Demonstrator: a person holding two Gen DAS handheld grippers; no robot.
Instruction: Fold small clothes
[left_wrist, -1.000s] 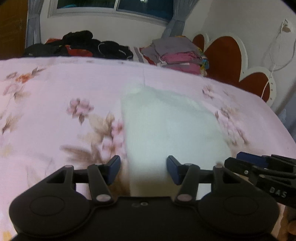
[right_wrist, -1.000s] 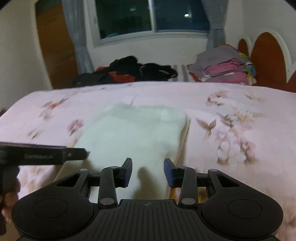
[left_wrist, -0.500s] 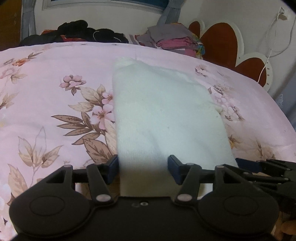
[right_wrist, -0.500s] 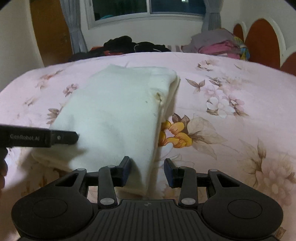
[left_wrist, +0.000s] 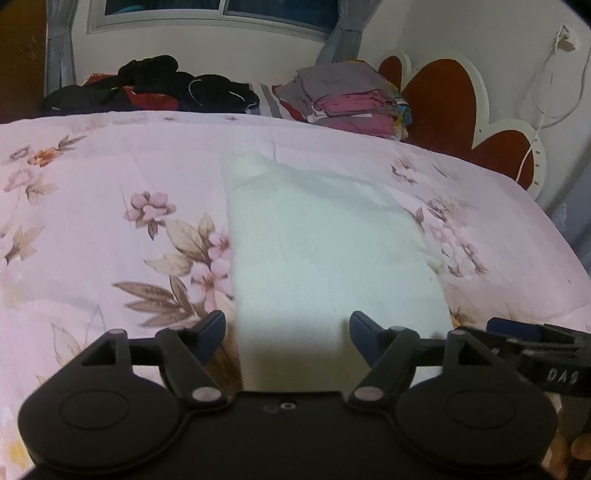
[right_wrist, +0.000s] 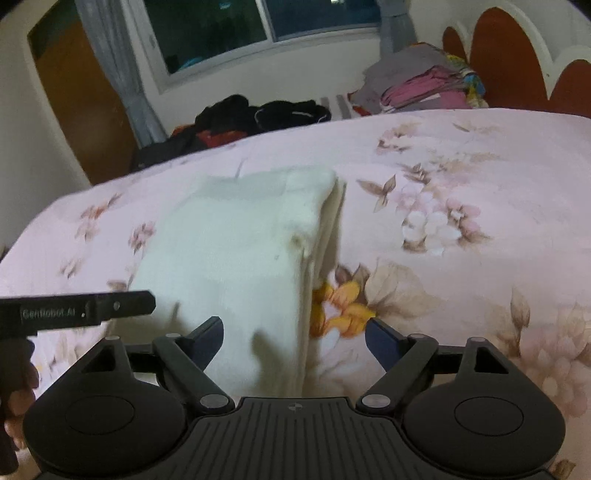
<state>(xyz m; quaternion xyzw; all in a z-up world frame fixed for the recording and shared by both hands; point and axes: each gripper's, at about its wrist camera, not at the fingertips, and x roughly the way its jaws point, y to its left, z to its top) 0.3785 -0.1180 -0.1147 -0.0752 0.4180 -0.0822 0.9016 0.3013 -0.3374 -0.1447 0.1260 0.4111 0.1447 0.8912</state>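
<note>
The folded white garment (left_wrist: 332, 258) lies flat on the bed (left_wrist: 92, 229), on its pink floral cover, its stacked layers showing along the right edge in the right wrist view (right_wrist: 236, 254); the near end of the cloth sits between the spread fingers of both tools. The left hand-held gripper (left_wrist: 288, 328) has just been opening; its blue pads stand wide, the cloth lying between them without being pressed. The right hand-held gripper (right_wrist: 293, 336) has likewise just been opening; its jaws stand apart, straddling the garment's right edge, pinching nothing. Each tool shows at the edge of the other's view. At the far side of the bed lie a dark heap of clothes (left_wrist: 155, 88) and a folded stack (left_wrist: 351, 99) in grey and pink; beyond them a window (right_wrist: 240, 33) with grey curtains, and a red scalloped headboard (left_wrist: 461, 110) to the right.
</note>
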